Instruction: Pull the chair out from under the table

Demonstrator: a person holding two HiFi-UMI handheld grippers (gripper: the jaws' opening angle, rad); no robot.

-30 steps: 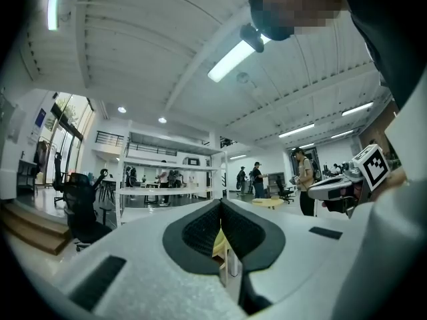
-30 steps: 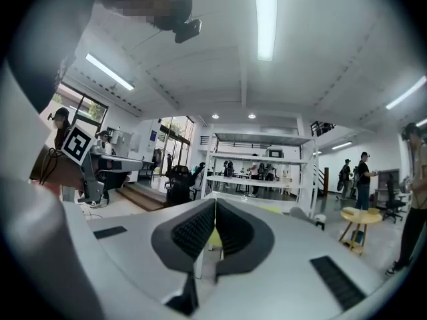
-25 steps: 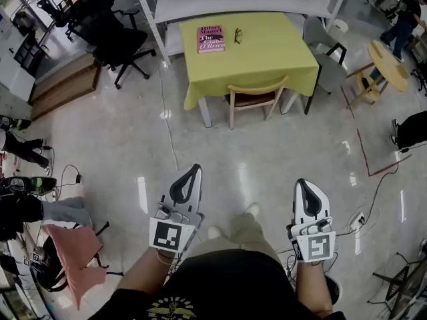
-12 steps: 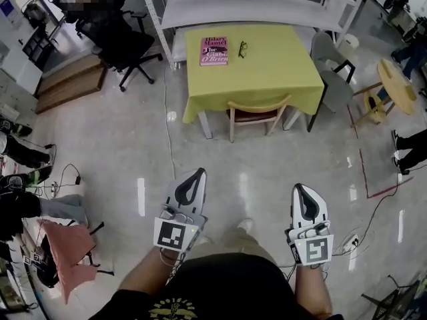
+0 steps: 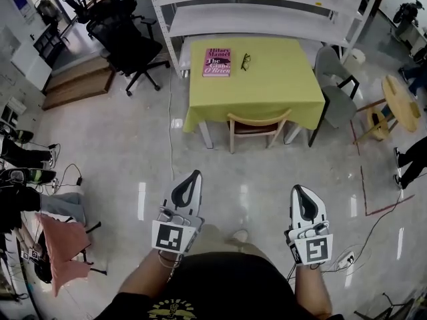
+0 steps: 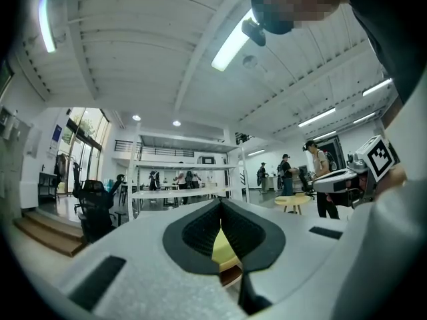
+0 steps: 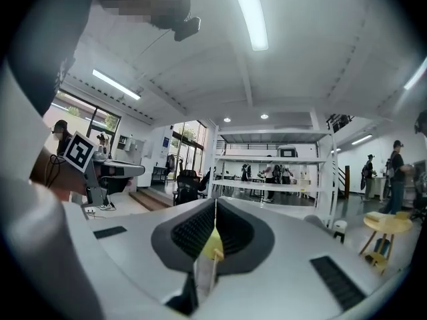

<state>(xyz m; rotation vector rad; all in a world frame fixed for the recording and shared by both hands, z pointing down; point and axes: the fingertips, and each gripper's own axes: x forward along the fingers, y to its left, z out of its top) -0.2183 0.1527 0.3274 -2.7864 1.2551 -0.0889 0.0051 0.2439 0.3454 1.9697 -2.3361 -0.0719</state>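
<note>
The desk (image 5: 267,85), draped in yellow cloth, stands well ahead of you. The wooden chair (image 5: 255,129) is tucked under its near edge, backrest toward you. Expect a rigid, fairly light frame that should slide on the polished floor (image 5: 220,169). Grasp the curved top rail (image 5: 259,117). The left gripper (image 5: 193,177) and right gripper (image 5: 299,189) have their jaws closed on nothing; open them first.

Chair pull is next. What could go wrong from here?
1. The left gripper and right gripper are both shut and empty; they must open before the wooden chair's top rail fits.
2. The yellow tablecloth hangs right behind that rail; pinching it could drag the book and glasses.
3. A floor cable runs beside the approach; possible trip.
</note>
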